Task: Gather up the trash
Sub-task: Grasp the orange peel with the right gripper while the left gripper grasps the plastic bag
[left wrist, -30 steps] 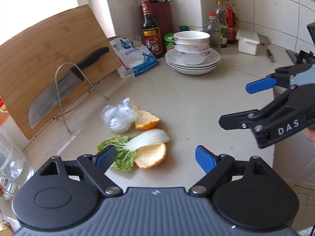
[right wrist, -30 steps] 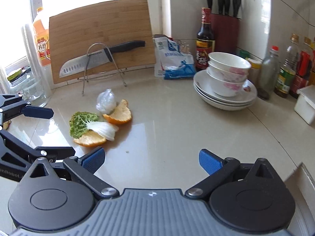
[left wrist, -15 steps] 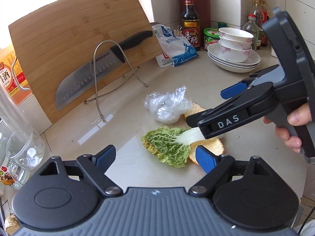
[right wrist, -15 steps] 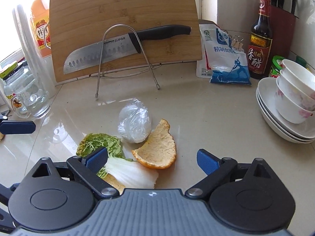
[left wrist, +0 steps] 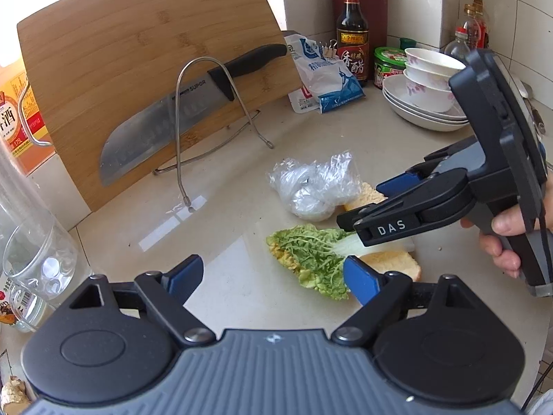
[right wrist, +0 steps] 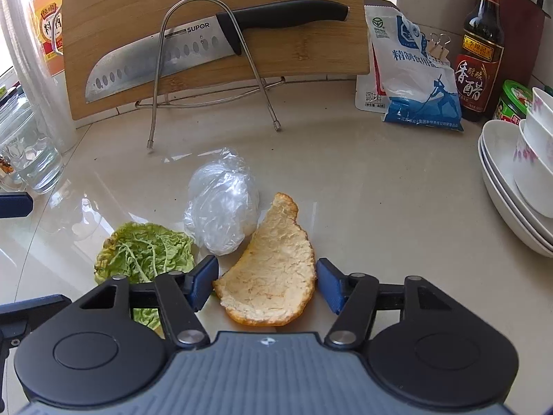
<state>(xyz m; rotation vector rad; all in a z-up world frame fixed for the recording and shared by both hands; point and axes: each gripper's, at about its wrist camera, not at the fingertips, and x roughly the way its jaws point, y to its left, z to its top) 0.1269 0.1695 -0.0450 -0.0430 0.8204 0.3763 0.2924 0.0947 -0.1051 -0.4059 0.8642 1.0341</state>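
Note:
Trash lies on the pale counter: a crumpled clear plastic bag (right wrist: 223, 207), an orange peel (right wrist: 273, 273), a green cabbage leaf (right wrist: 145, 252) and a second peel (left wrist: 390, 263) under the leaf's white stem. My right gripper (right wrist: 266, 282) is open, its blue fingertips on either side of the first orange peel, low over the counter. In the left wrist view it (left wrist: 363, 204) reaches in from the right above the leaf (left wrist: 311, 256) and beside the bag (left wrist: 314, 186). My left gripper (left wrist: 273, 271) is open and empty, just left of the leaf.
A bamboo cutting board (left wrist: 138, 69) leans at the back with a knife (left wrist: 179, 110) on a wire stand. A salt bag (right wrist: 414, 79), vinegar bottle (right wrist: 480, 45), stacked bowls and plates (right wrist: 518, 180) stand right. Glass jars (left wrist: 31, 259) stand left.
Both grippers moved closer to the trash pile. My right gripper came down so its open fingers now straddle the orange peel, and its jaws stand narrower than before.

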